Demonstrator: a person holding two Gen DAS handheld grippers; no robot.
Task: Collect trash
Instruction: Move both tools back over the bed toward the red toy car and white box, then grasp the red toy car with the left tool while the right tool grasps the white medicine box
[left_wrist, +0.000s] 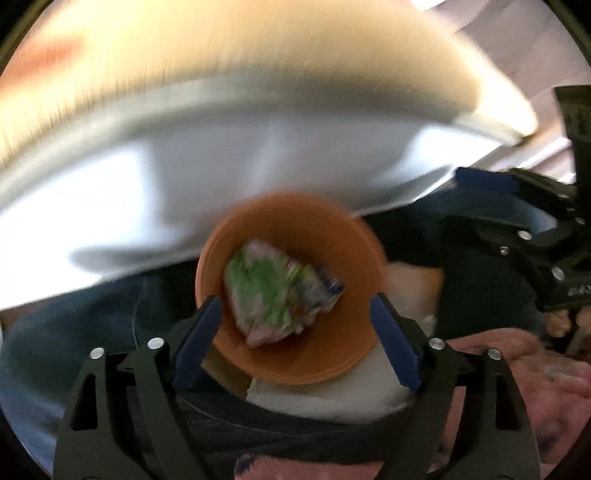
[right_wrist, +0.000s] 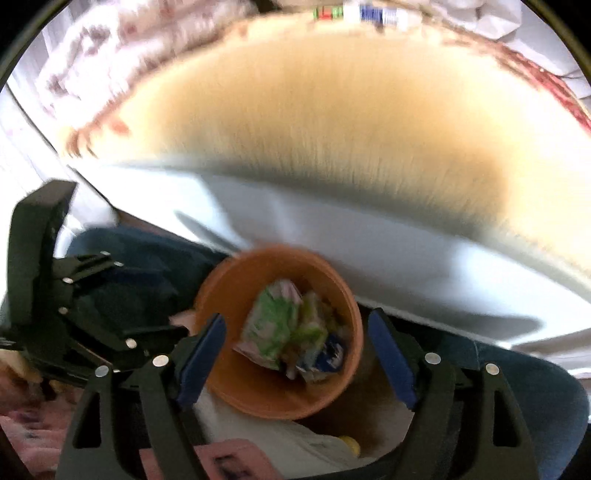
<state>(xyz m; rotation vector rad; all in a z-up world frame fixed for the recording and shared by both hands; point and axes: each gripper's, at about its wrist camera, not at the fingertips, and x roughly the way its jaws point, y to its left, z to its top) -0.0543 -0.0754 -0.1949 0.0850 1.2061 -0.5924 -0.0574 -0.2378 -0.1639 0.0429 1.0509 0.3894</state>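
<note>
Below both tongs sat an orange bowl, with crumpled green-and-white wrappers lying inside it. Left tongs stood wide and gripped nothing; right tongs likewise gaped wide, empty. Behind the bowl ran a pale desk, though blur left its edge uncertain.

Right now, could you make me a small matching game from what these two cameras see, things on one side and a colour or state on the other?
Things:
1. bucket
2. wrappers
3. left hand-held gripper
4. table top

Colour or state:
A. green and pink, crumpled
B. pale wood
C. orange
D. open, nothing between its blue pads

Pairs: 1-C, 2-A, 3-D, 4-B
</note>
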